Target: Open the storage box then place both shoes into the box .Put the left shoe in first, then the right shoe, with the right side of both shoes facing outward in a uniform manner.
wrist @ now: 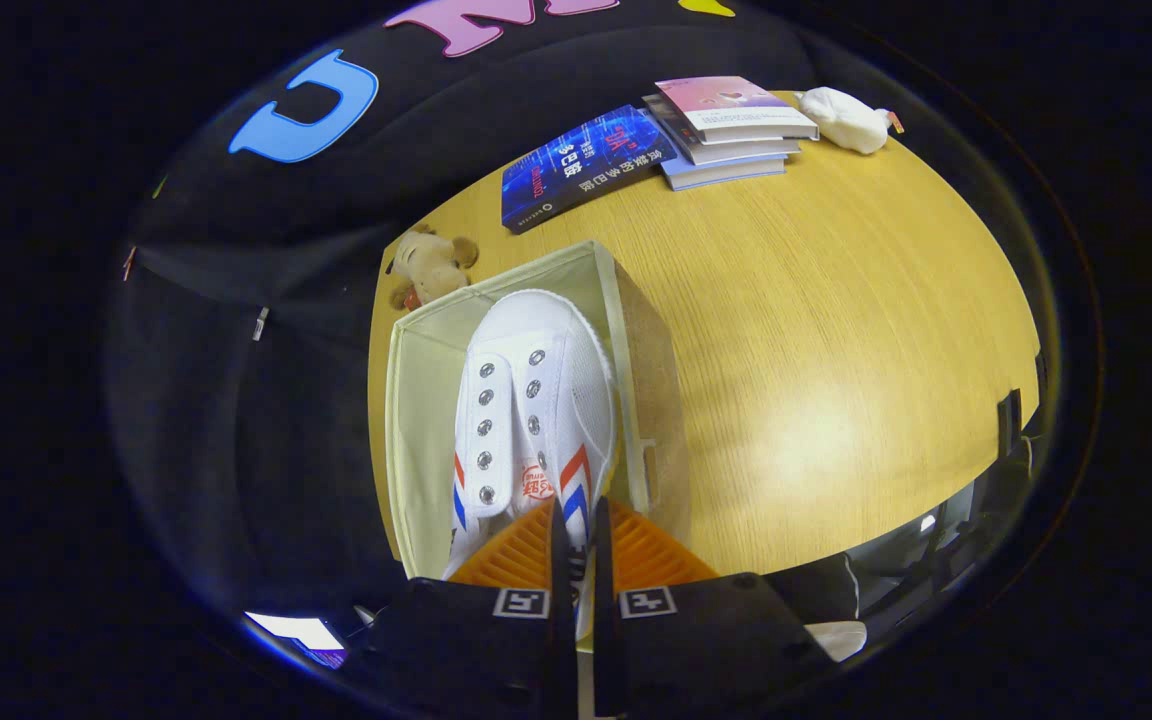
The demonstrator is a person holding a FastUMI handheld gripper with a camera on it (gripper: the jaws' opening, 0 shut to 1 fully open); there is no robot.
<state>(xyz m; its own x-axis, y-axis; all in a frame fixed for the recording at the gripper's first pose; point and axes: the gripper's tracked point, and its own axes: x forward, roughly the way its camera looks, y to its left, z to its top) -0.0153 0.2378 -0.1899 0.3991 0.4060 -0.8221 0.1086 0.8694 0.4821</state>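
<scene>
A white canvas shoe (526, 400) with red and blue side stripes and metal eyelets hangs toe-forward just ahead of my fingers, inside the open beige storage box (411, 400). My gripper (576, 555) is shut on the shoe's heel rim, the two fingers pressed close together on it. The box stands open at the wooden table's near left part, its cream inner walls around the shoe. I can see one shoe; whether another lies beneath it is hidden.
On the round wooden table (836, 330) beyond the box lie a blue book (581, 165), a stack of books (731, 130) and a white soft toy (846, 118). A brown plush toy (431, 265) sits just beyond the box's far left corner.
</scene>
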